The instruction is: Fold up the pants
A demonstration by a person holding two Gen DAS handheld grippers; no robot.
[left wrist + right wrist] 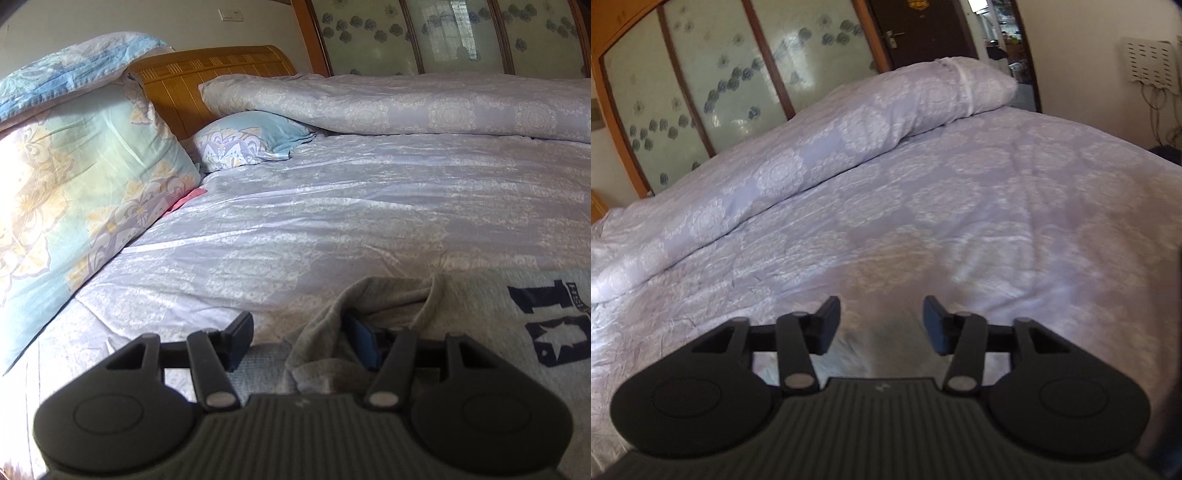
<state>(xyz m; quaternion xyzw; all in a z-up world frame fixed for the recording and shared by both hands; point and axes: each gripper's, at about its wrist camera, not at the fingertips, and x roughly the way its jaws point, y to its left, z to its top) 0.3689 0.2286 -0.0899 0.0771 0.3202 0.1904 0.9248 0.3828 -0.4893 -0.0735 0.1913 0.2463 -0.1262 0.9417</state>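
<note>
— Lay on the bed [332, 221], near edge, right of centre: the pants [480, 314], one fold draped over the right finger of the left gripper [295, 339].
— And behind?
— Rolled quilt [406, 107] along the far side, before the wardrobe [443, 37]. Pillows [92, 177] at left, against the headboard [207, 81].
— Right gripper [881, 323]?
— Over bare sheet, nothing between the fingers; door [923, 29] beyond the bed's foot.

Daylight, moderate. Overexposed glare on the floral pillow [55, 184] at left; sheen on the wrinkled bedsheet [332, 206]. Strong fisheye bowing of the wardrobe doors [701, 92] and frame edges. Right wrist view softly blurred in the foreground; dark near bottom edges.
</note>
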